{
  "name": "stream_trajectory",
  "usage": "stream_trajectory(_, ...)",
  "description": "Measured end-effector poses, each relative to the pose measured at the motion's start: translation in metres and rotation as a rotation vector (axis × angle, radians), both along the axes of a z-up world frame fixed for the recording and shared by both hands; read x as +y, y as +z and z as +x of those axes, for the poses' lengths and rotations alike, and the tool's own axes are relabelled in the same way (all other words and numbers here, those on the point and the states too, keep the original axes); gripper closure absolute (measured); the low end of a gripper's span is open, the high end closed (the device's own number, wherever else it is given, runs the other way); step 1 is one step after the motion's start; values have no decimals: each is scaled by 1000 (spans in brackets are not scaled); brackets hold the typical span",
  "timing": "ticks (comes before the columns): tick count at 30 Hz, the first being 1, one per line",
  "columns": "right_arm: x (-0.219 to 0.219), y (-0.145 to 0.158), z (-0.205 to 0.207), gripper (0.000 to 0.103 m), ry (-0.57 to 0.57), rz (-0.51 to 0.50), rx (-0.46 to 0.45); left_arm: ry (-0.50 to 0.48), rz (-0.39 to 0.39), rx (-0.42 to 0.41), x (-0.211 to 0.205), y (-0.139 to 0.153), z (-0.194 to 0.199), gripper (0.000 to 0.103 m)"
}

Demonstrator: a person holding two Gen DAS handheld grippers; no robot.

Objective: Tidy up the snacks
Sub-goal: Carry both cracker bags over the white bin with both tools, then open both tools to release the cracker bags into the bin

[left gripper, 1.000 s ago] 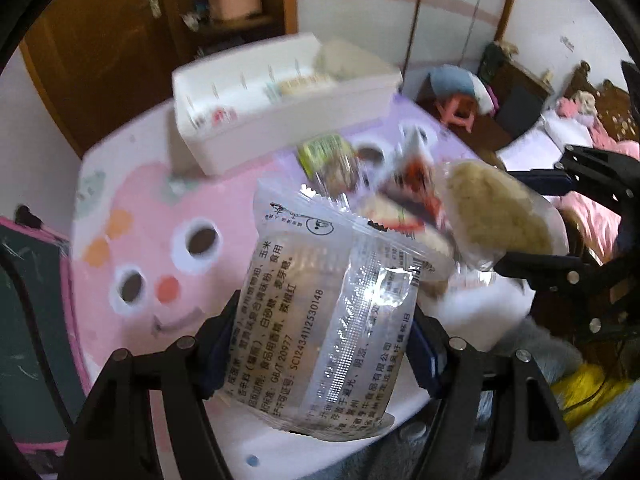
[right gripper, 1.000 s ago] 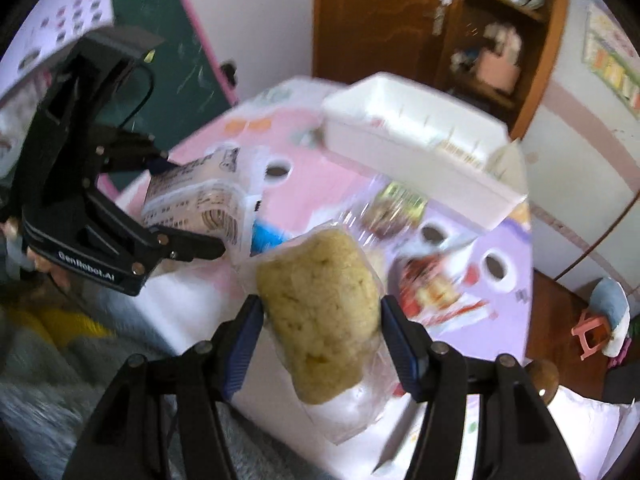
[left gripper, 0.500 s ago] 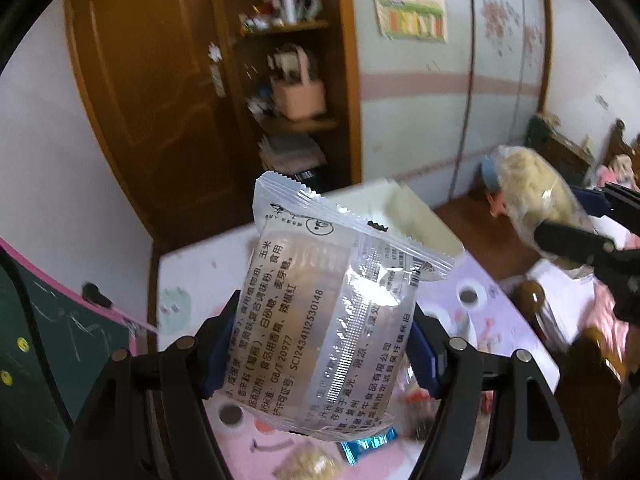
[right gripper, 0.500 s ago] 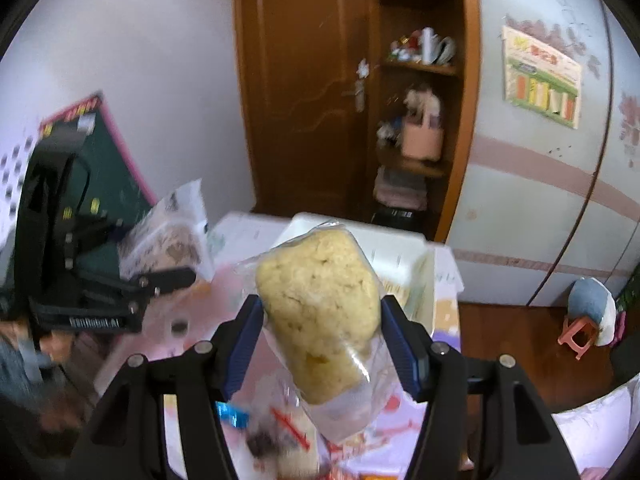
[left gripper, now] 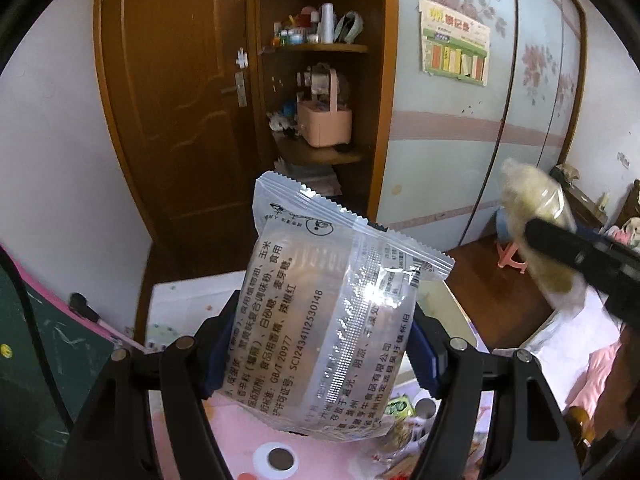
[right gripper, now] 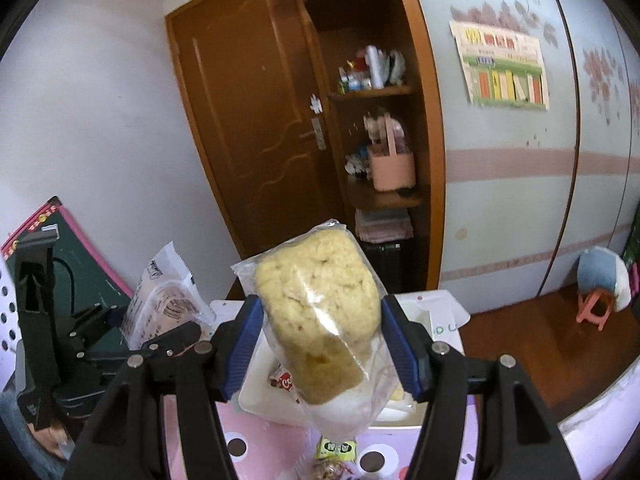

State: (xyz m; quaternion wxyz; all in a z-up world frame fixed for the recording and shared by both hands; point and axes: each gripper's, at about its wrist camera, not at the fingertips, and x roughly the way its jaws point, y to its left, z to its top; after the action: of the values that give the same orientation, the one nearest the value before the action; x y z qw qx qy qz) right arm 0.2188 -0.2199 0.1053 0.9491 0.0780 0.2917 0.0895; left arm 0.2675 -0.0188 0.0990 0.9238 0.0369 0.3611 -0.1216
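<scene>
My left gripper (left gripper: pixel 320 354) is shut on a clear silvery snack packet (left gripper: pixel 336 304) printed with black text, held upright in the air. My right gripper (right gripper: pixel 322 344) is shut on a clear bag with a yellow crumbly cake (right gripper: pixel 316 308). Both hang above the white bin (right gripper: pixel 442 312), whose near wall (left gripper: pixel 176 314) shows behind the left packet. In the right wrist view the left gripper (right gripper: pixel 136 328) and its packet (right gripper: pixel 160 300) are at the left. In the left wrist view the right gripper (left gripper: pixel 560 248) and the cake bag (left gripper: pixel 532 216) are at the right.
A red snack (right gripper: pixel 283 380) lies in the bin. Small packets, one green (right gripper: pixel 336 449), lie on the pink table (right gripper: pixel 264 440) in front of it. Behind stand a wooden door (left gripper: pixel 180 100) and shelves with a pink basket (left gripper: pixel 324 124). A green chalkboard (right gripper: pixel 80 256) leans at the left.
Both grippers have risen with their packets from low over the table. The views have tilted up from the tabletop to the door and shelves; the bin now lies below the packets.
</scene>
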Motion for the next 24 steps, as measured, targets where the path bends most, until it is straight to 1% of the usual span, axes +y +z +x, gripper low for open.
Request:
stream_trajectory(3, 2, -22, 25, 43, -7, 8, 58, 8, -13, 51, -6, -25, 27, 31)
stream_trajectory(8, 3, -58, 57, 42, -31, -8, 127, 26, -54, 142, -11, -68, 66, 31)
stream_trajectory(12, -1, -91, 88, 42, -46, 9, 204, 47, -84, 201, -11, -104, 97, 31)
stream_trajectory(17, -5, -129, 122, 42, -70, 21, 290, 70, -112, 237, -10, -136, 120, 31)
stream_trajectory(22, -5, -156, 145, 42, -78, 38, 357, 88, -102, 275, -17, -162, 138, 30)
stream_trajectory(24, -3, -164, 155, 42, -69, 39, 376, 83, -85, 288, -23, -169, 143, 26)
